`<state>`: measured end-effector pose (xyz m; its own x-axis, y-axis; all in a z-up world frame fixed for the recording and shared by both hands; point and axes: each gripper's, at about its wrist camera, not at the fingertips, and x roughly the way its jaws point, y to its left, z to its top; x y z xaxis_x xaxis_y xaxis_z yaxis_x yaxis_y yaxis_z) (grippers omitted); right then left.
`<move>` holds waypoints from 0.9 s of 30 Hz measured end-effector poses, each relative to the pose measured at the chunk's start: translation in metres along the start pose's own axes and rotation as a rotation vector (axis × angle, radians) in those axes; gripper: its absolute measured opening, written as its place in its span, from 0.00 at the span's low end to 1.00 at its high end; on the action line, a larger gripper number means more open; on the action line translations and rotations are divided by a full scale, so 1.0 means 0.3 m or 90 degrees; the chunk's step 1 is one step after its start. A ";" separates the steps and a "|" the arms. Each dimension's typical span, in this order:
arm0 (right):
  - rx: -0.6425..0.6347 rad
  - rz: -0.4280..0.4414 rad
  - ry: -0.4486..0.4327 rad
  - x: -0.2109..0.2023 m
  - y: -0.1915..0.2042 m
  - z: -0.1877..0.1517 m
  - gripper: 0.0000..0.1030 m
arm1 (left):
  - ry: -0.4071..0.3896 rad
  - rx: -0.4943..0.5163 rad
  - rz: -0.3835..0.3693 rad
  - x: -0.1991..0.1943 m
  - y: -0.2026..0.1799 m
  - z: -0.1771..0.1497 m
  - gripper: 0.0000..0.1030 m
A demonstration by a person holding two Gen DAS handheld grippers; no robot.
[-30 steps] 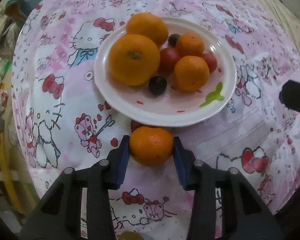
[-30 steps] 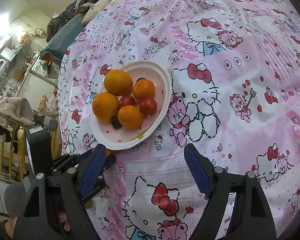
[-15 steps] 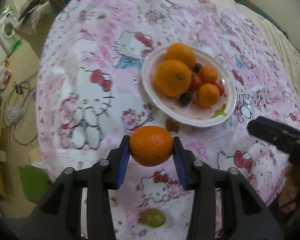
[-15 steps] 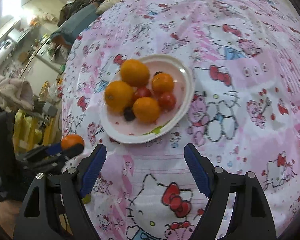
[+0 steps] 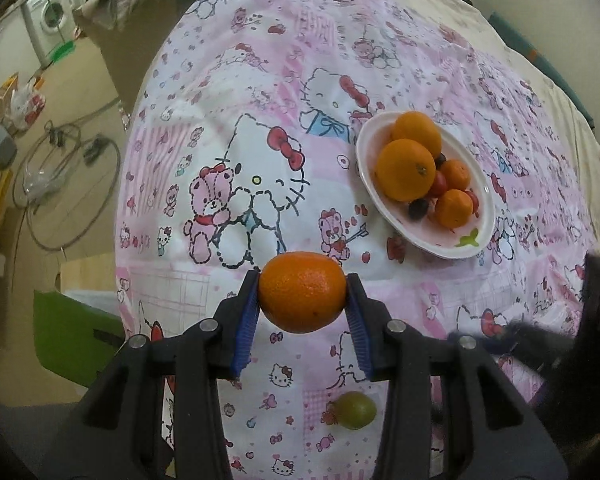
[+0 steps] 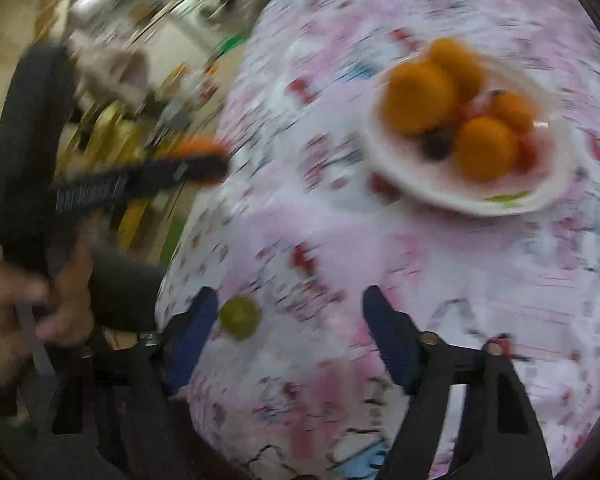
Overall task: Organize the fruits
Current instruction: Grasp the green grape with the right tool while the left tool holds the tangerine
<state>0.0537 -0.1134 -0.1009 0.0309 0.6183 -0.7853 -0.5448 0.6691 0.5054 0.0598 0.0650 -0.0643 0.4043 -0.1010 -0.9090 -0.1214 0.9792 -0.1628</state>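
My left gripper [image 5: 303, 308] is shut on a small orange [image 5: 302, 291], held above the pink cartoon-print cloth. A white plate [image 5: 476, 236] to the upper right carries several oranges, red fruits and dark berries. A green grape [image 5: 354, 409] lies on the cloth below the held orange. In the blurred right wrist view, my right gripper [image 6: 288, 332] has its jaws closing; the green grape [image 6: 240, 317] sits just inside its left finger, untouched. The left gripper with the orange [image 6: 198, 148] shows at the left, and the plate [image 6: 420, 192] at the upper right.
The cloth-covered table drops off at its left edge [image 5: 120, 216] to a floor with cables, a washing machine [image 5: 52, 32] and a green box [image 5: 72, 332]. A person's hand [image 6: 32, 308] grips a handle at the left of the right wrist view.
The left gripper lifted the orange off the cloth by the plate and carried it back and leftward. The right gripper swung left toward the green grape, and its jaws narrowed.
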 end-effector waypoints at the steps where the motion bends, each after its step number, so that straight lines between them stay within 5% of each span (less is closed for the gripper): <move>1: -0.021 0.009 0.012 0.025 0.031 -0.007 0.69 | 0.000 -0.002 -0.002 -0.001 0.000 0.001 0.36; 15: -0.123 -0.025 0.066 0.194 0.153 -0.036 0.28 | 0.011 0.006 -0.012 0.016 -0.039 0.001 0.36; 27: -0.070 0.008 0.012 0.073 0.092 -0.023 0.27 | 0.001 0.000 0.008 0.030 -0.052 0.013 0.36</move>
<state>0.0335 -0.0843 -0.1067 0.0090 0.6177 -0.7864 -0.6333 0.6121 0.4736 0.0688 0.0496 -0.0686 0.4019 -0.0894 -0.9113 -0.1259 0.9804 -0.1517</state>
